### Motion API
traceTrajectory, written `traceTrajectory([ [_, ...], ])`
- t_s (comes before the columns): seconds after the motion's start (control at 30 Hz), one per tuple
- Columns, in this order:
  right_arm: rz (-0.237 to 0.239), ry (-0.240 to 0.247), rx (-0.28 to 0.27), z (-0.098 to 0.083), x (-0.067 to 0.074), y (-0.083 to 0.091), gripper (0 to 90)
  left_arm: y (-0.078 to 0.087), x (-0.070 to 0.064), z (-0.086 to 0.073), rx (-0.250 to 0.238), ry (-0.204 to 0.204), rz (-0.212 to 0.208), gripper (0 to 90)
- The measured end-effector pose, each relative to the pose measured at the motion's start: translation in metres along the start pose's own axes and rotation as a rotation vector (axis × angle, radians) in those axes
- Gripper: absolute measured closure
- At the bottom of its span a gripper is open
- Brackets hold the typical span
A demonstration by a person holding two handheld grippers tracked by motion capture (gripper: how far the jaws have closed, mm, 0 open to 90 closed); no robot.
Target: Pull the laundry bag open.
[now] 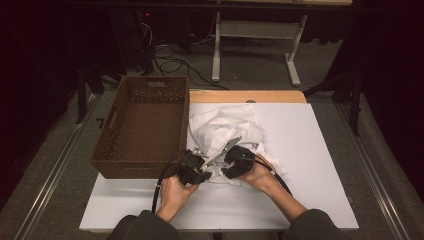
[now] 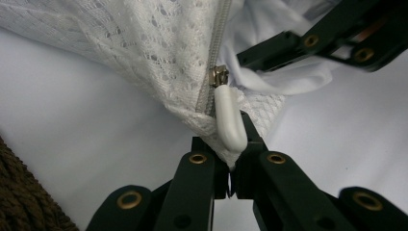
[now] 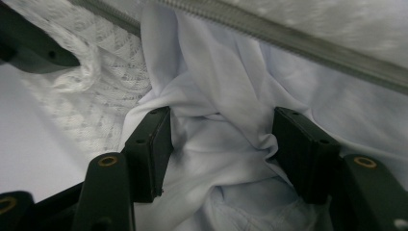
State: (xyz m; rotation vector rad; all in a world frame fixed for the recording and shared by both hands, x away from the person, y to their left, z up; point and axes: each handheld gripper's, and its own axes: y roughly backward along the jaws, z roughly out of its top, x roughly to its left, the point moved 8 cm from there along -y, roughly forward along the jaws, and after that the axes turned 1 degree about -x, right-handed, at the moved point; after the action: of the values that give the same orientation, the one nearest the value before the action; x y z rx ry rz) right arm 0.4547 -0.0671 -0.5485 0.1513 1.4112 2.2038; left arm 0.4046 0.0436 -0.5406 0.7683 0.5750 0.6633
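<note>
High view: a brown woven basket point(image 1: 142, 125) stands empty on the table point(image 1: 310, 150), the white mesh laundry bag point(image 1: 225, 131) lying just beside it. Left gripper view: left gripper point(image 2: 230, 166) pinches the bag's corner by the zipper pull point(image 2: 229, 118). Right gripper view: right gripper point(image 3: 219, 144) stands spread, white cloth point(image 3: 216, 139) from the bag bunched between its jaws.

White lace-patterned mesh bag point(image 2: 144, 53) with pale grey zipper tape point(image 2: 214, 48), a metal-toned slider and a white pull tab point(image 2: 230, 120); plain white cloth point(image 3: 216, 139) bunched beside it. Both claws are black with brass-coloured rivets: left claw point(image 2: 230, 161), right claw point(image 3: 219, 149). Dark brown woven basket point(image 1: 145, 125) at the left edge of the white worktop point(image 1: 310, 150).
</note>
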Motion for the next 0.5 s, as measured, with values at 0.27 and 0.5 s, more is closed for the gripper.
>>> traceTrajectory([
  [0.27, -0.048, -0.016, 0.003, 0.008, -0.001, -0.011, 81.6, -0.002, -0.005, -0.002, 0.026, -0.03, -0.002, 87.4],
  [0.5, -0.062, -0.152, -0.104, 0.024, -0.024, 0.002, 83.1, -0.001, -0.016, 0.0, 0.018, -0.056, -0.016, 87.6],
])
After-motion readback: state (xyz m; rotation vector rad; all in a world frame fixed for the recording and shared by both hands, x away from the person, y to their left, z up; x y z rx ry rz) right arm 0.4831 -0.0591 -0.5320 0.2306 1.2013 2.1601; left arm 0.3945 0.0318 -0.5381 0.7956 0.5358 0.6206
